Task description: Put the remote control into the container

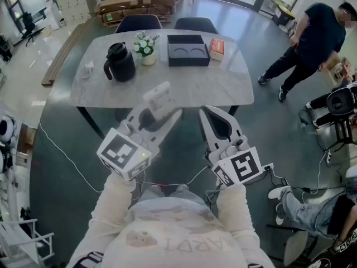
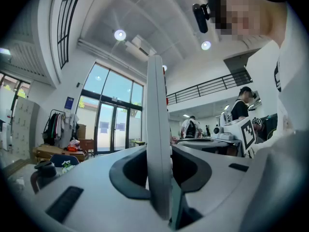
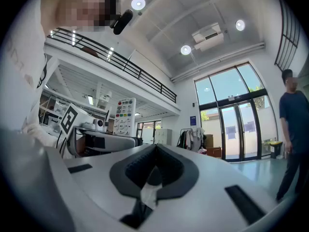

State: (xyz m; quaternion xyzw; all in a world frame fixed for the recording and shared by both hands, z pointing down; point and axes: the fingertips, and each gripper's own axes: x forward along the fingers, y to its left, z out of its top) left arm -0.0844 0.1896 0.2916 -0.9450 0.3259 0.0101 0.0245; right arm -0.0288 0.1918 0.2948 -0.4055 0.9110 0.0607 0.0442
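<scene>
My left gripper [image 1: 159, 113] is shut on a white remote control [image 1: 158, 98], holding it in the air in front of the table's near edge. In the left gripper view the remote [image 2: 157, 129] stands upright and edge-on, pinched between the jaws of that gripper [image 2: 159, 178]. The right gripper view shows the remote's button face [image 3: 124, 116] off to the left. The black container [image 1: 188, 50] with two round recesses sits at the table's far side. My right gripper [image 1: 214, 116] hangs beside the left one, shut and empty, its jaws [image 3: 153, 170] meeting.
On the pale table [image 1: 184, 91] stand a black kettle [image 1: 119, 62], a small flower pot [image 1: 146, 46] and an orange box [image 1: 216, 47]. Two dark chairs [image 1: 138, 22] stand behind it. A person in dark clothes [image 1: 312, 38] walks at the right; cables lie on the floor.
</scene>
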